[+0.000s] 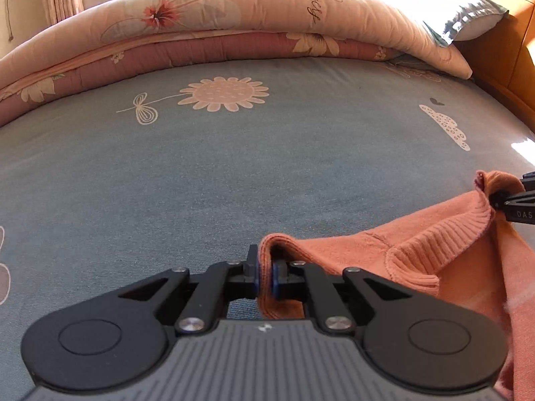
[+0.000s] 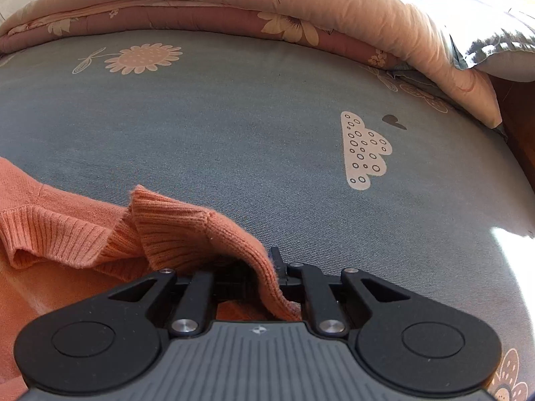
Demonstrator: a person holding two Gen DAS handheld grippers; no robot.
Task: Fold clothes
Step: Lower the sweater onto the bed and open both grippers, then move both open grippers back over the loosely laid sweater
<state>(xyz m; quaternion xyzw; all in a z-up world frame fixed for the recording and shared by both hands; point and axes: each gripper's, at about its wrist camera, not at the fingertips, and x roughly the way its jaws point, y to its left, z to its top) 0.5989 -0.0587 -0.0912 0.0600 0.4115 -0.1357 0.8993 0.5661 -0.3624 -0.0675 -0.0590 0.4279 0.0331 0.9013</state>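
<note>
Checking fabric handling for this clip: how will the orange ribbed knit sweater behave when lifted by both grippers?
The orange ribbed knit sweater is likely floppy: it sags between the left gripper and right gripper. Probably light, since it drapes in soft folds. Its fuzzy rib looks unlikely to slip.

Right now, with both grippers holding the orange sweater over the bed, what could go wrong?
The left gripper pinches only a thin folded edge of the orange sweater, so it might slip out. The right gripper has ribbed knit draped over its jaws, hiding the grip. The garment sags between them and could land creased on the blue sheet.
</note>
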